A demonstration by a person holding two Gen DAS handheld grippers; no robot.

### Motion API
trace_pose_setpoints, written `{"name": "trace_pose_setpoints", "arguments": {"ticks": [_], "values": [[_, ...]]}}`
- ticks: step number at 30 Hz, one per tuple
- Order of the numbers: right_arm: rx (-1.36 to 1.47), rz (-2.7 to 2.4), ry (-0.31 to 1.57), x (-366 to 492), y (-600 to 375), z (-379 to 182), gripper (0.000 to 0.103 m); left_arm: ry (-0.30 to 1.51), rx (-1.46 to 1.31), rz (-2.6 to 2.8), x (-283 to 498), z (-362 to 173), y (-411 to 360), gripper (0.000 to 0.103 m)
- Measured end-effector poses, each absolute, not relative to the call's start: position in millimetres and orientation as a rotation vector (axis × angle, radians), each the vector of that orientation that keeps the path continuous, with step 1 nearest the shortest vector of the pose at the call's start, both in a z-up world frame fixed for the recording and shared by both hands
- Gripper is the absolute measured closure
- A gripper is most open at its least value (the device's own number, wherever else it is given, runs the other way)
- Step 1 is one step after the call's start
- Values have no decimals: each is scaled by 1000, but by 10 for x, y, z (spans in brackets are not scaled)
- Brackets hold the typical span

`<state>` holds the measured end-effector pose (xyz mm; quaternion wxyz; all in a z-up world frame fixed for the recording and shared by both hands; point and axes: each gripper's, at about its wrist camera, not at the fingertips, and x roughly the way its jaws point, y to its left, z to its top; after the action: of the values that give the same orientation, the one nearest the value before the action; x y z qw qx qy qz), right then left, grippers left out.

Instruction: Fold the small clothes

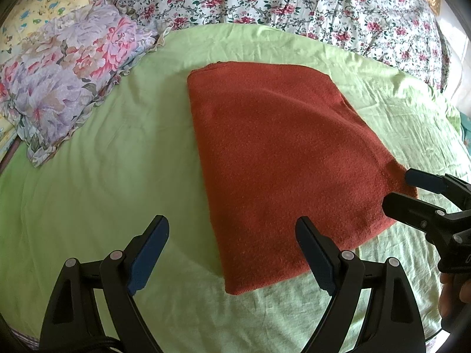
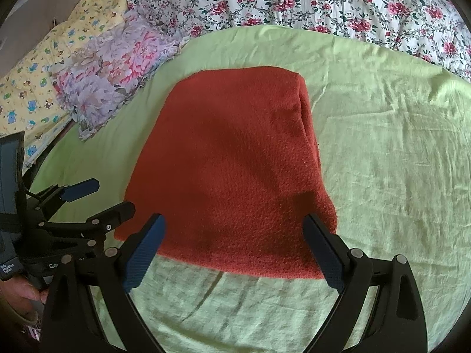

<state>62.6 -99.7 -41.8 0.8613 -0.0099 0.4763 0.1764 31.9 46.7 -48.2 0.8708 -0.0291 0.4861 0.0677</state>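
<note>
A folded rust-red knit garment [image 1: 282, 158] is lying flat on a light green bedsheet [image 1: 117, 176], its nubbly, towel-like weave forming a rough rectangle with doubled layers showing along its right-hand edge in the right wrist view. The sheet is looking thin and creased, with fine wrinkles running across it on the garment's right. The left hand-held gripper [image 1: 232, 253] is hovering with its black fingers spread wide, gripping nothing; its right blue-padded finger is standing over the near left corner of the garment while the other is hanging over bare sheet. The right hand-held gripper [image 2: 234, 250] is likewise gaping wide with nothing in its grasp, its textured blue pads [image 2: 144, 253] framing the garment's near edge, both fingers overlapping the cloth in that view; whether they are touching it cannot be told. In the left wrist view the right hand-held gripper is showing at the garment's near right corner, fingers parted. A ruffled pillow [image 1: 59, 82] in lilac and pink floral print is resting on the sheet to the garment's left, well apart from it, and a white quilt [image 1: 294, 0] with red roses is bunching along the far side of the bed. A yellow cartoon-print cloth [image 2: 44, 88] is lying beyond the pillow.
</note>
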Motion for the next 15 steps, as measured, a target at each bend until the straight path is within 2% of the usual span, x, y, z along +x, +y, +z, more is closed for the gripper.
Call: {"name": "trace_pose_setpoints", "arguments": {"ticks": [15], "values": [[-15,372,993,655,-985,-391,9,1017,-63,143,338,-473,467,15]]}}
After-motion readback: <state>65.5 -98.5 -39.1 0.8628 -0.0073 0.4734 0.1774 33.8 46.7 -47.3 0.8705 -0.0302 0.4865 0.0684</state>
